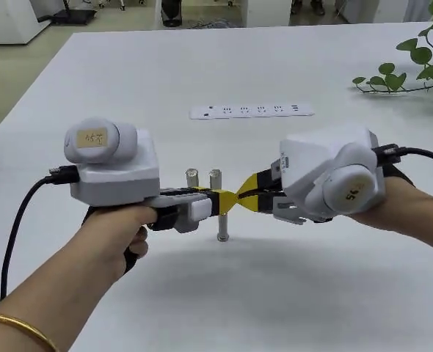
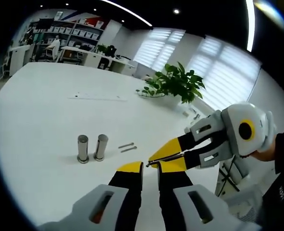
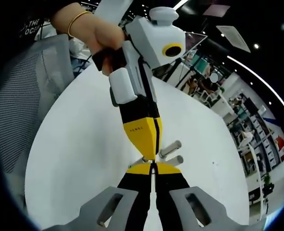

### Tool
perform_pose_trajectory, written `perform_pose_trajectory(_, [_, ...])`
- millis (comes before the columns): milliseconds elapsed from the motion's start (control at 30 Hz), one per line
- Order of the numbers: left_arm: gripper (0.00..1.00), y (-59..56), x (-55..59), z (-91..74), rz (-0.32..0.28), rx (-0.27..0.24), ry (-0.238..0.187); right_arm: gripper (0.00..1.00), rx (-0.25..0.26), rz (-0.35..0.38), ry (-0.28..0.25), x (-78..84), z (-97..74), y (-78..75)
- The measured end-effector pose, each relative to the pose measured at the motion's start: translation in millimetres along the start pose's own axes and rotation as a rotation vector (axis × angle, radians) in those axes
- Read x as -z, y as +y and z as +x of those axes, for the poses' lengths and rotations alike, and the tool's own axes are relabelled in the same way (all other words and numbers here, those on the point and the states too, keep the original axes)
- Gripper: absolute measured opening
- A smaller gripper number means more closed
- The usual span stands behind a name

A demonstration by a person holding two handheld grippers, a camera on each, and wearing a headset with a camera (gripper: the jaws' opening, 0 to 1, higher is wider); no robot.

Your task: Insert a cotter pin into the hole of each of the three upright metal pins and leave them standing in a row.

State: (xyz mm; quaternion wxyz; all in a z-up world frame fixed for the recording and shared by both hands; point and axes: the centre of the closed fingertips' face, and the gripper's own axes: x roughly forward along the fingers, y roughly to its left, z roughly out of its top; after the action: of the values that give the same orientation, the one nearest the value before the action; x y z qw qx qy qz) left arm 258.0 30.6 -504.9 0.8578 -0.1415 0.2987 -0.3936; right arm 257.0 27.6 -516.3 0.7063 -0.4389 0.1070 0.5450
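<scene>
Right at the tips, left gripper clamps a pin upright and right gripper, pinched on what looks like a cotter, meets it nose to nose, two pins standing just beyond, so best steady the pin, square cotter to hole, push straight.

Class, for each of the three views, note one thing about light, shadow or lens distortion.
Head view: soft, even light; a faint, blurred shadow on the table. Left gripper view: fisheye bends the table edge, and the windows are washed out. Right gripper view: rolled and curved; the ceiling light strip bows into an arc.
</scene>
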Motion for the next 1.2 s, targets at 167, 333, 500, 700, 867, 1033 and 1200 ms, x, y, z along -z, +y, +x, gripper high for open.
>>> perform_pose_trajectory(167, [0.04, -0.2, -0.5, 0.2, 0.001, 0.003, -0.003, 0.00, 0.002, -0.003, -0.008, -3.5, 0.3, -1.3])
perform_pose_trajectory(333, [0.00, 0.5, -1.0, 0.2, 0.001, 0.000, -0.011, 0.00, 0.002, -0.001, -0.013, -5.3, 0.4, -1.3])
perform_pose_trajectory(500, [0.00, 0.8, -0.3, -0.7, -0.008, 0.004, -0.010, 0.00, 0.004, 0.000, -0.019, -6.2, 0.1, -0.5])
perform_pose_trajectory(700, [0.00, -2.0, -5.1, -2.6, 0.095, 0.012, -0.035, 0.00, 0.021, 0.018, -0.035, -8.2, -1.7, -3.9])
perform_pose_trajectory(867, [0.00, -1.9, -6.2, -4.2, 0.148, 0.020, -0.037, 0.00, 0.024, 0.054, -0.052, -8.3, -2.6, -5.1])
perform_pose_trajectory(1033, [0.00, -2.1, -2.9, -4.6, 0.194, 0.028, -0.022, 0.00, 0.001, 0.130, -0.070, -7.9, -1.7, -0.8])
perform_pose_trajectory(1200, [0.00, -7.9, -1.5, -6.7, 0.322, 0.059, -0.045, 0.01, -0.035, 0.256, -0.106, -6.0, -1.7, 2.6])
